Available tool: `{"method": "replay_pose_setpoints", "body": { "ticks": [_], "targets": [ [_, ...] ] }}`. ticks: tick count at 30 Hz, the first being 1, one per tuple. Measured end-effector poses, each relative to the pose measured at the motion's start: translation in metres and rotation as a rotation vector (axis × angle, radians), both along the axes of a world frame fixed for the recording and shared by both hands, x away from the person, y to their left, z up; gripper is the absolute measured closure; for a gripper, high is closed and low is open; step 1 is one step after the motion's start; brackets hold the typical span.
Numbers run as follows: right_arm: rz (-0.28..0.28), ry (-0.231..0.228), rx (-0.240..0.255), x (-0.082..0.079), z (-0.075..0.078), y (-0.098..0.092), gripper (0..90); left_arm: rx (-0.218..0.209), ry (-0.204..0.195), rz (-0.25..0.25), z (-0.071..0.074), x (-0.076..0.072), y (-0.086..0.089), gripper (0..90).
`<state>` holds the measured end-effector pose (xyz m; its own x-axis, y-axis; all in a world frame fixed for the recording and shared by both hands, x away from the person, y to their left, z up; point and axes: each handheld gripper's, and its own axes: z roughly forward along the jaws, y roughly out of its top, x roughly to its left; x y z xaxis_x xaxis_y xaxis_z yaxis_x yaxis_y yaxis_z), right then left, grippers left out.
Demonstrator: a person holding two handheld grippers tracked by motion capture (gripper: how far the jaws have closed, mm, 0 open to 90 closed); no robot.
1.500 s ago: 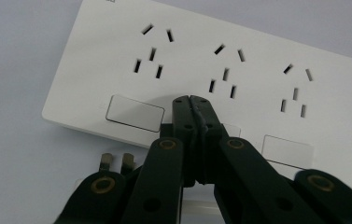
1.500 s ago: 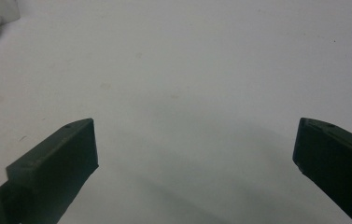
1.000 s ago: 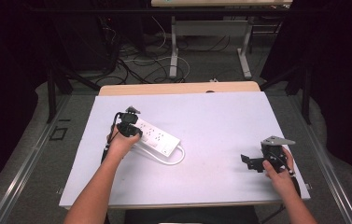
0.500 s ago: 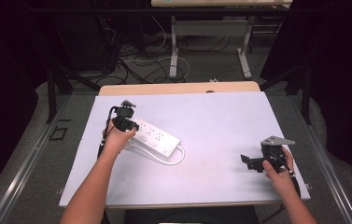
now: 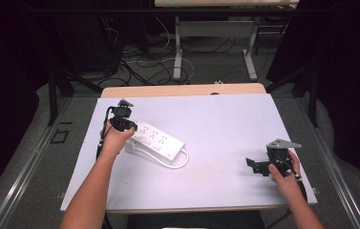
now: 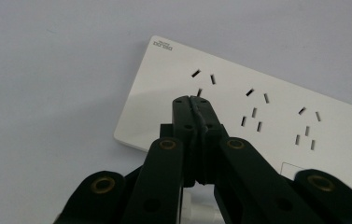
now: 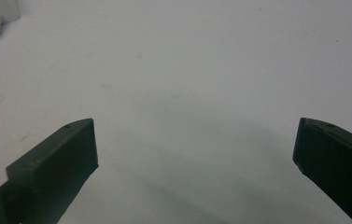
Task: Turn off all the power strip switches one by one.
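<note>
Nearest the person, the right hand-held gripper (image 5: pixel 256 164) rests low on the counter (image 5: pixel 225 124) at its right side, jaws spread wide apart with nothing between them and only bare white surface ahead; it sits where it was a second ago. Farther out on the left, the left hand-held gripper (image 5: pixel 122 114) has drifted up the counter and lifted a little, from the middle of the white power strip (image 5: pixel 157 140) toward its far end. Its jaws are pressed together, empty, hovering just above the strip's top face near the first group of sockets (image 6: pixel 204 80); whether the tips touch the plastic I cannot tell. The strip lies flat and diagonal on the counter's left half, its white cord (image 5: pixel 180 162) looping out beside it toward the person. That shift probably means the left hand is lining up on the end socket or the strip's end, so the real work has hardly begun
</note>
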<state>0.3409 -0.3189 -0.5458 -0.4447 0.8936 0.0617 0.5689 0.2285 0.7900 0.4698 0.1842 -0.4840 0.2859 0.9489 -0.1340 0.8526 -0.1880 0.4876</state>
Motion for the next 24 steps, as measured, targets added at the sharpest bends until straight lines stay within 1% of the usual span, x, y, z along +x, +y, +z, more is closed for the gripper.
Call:
{"method": "replay_pose_setpoints", "body": {
  "ticks": [4,5,7,8,9,11,13,14,16,18,19,22,24],
  "targets": [
    [-0.002,-0.003,-0.002,0.0,0.0,-0.001,0.0,0.001,0.008,-0.001,-0.002,0.001,0.001,90.0],
    [-0.002,-0.002,0.003,0.0,0.0,-0.001,0.0,0.007,0.014,-0.003,-0.002,0.001,0.001,90.0],
    [-0.001,-0.003,0.0,0.0,0.0,-0.001,0.0,0.006,0.01,0.0,-0.004,0.002,0.001,90.0],
    [-0.001,-0.003,-0.002,0.0,0.0,-0.001,0.0,0.007,0.016,-0.002,-0.005,0.002,0.002,90.0],
    [-0.002,0.003,0.006,0.0,0.0,-0.001,0.0,0.006,0.013,0.0,-0.006,0.002,0.002,90.0],
    [0.0,0.003,0.005,0.001,0.0,-0.001,0.0,0.007,0.016,0.002,-0.008,0.003,0.004,90.0],
    [0.002,-0.002,-0.001,0.001,0.0,-0.001,0.0,0.013,0.027,0.001,-0.009,0.003,0.005,90.0],
    [0.003,-0.002,0.0,0.001,0.0,-0.001,0.0,0.012,0.022,0.003,-0.011,0.004,0.005,90.0],
    [0.003,-0.002,0.0,0.001,-0.001,0.0,0.0,0.01,0.027,0.009,-0.012,0.004,0.007,90.0],
    [-0.001,0.008,0.007,0.001,0.0,0.001,0.0,0.01,0.032,0.01,-0.014,0.005,0.008,90.0],
    [0.002,0.001,-0.001,0.001,-0.001,0.0,0.0,0.011,0.035,0.007,-0.014,0.005,0.008,90.0],
    [0.004,-0.001,-0.001,0.001,-0.001,0.0,0.0,0.008,0.035,0.011,-0.016,0.006,0.008,90.0],
    [-0.001,0.009,0.008,0.001,0.0,0.001,0.0,0.007,0.03,0.009,-0.017,0.006,0.007,90.0]
  ]
}}
